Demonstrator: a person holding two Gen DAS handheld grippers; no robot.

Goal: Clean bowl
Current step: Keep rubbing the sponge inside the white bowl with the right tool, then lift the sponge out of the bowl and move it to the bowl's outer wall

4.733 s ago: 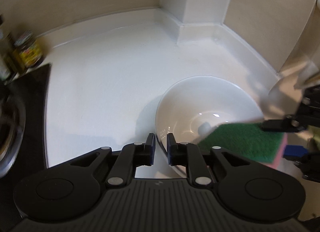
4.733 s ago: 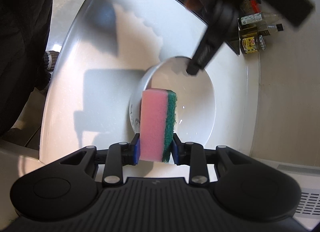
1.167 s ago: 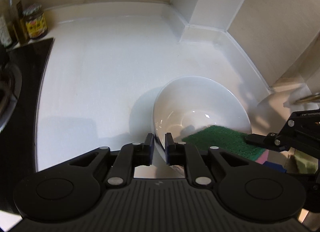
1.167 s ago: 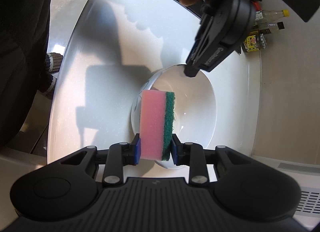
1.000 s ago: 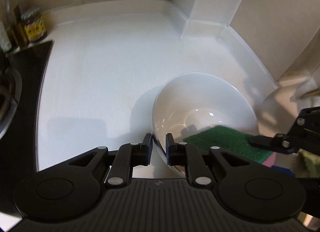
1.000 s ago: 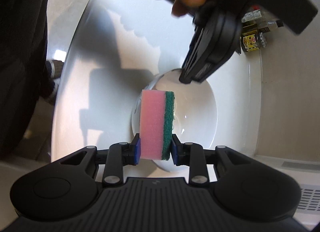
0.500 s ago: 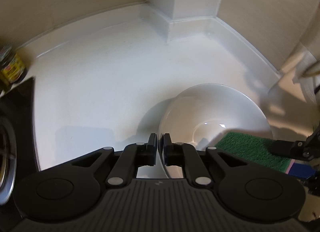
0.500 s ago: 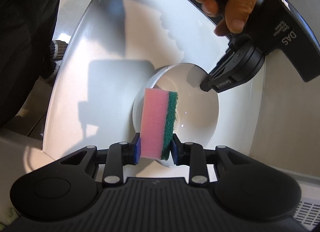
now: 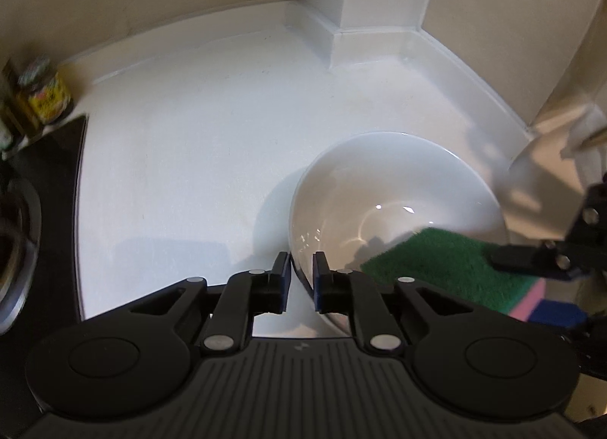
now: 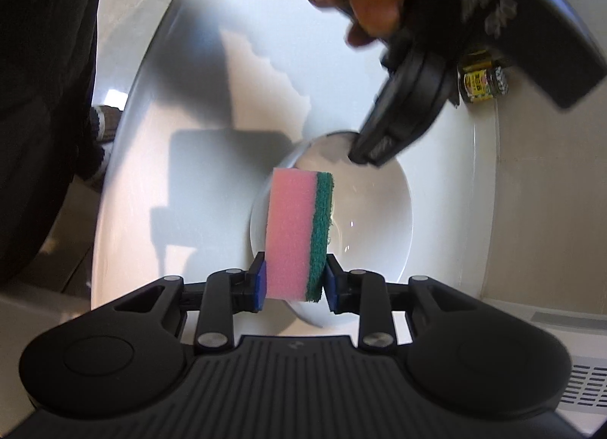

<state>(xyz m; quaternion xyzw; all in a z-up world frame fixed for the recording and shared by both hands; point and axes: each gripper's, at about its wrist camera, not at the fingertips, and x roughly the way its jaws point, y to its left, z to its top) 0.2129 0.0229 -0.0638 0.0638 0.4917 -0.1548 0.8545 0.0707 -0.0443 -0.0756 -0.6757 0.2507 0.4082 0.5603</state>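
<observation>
Both wrist views look steeply down, sharing the bowl (image 9: 394,188).

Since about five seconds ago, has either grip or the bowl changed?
Little has changed. The left gripper keeps straddling the white bowl's rim; its jaws have just eased slightly wider after a brief squeeze. Its view has swung about, so the hand rocked. The right gripper stays clamped on the pink-and-green sponge, green side towards the bowl's inside. The bowl stays on the white counter.

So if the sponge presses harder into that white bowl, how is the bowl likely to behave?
The bowl looks glazed and glossy, so probably slippery. It is already tilted, with only the left gripper holding its rim, so it may pivot or slide on the smooth counter. The sponge in the right gripper looks soft, so it would likely compress first.
</observation>
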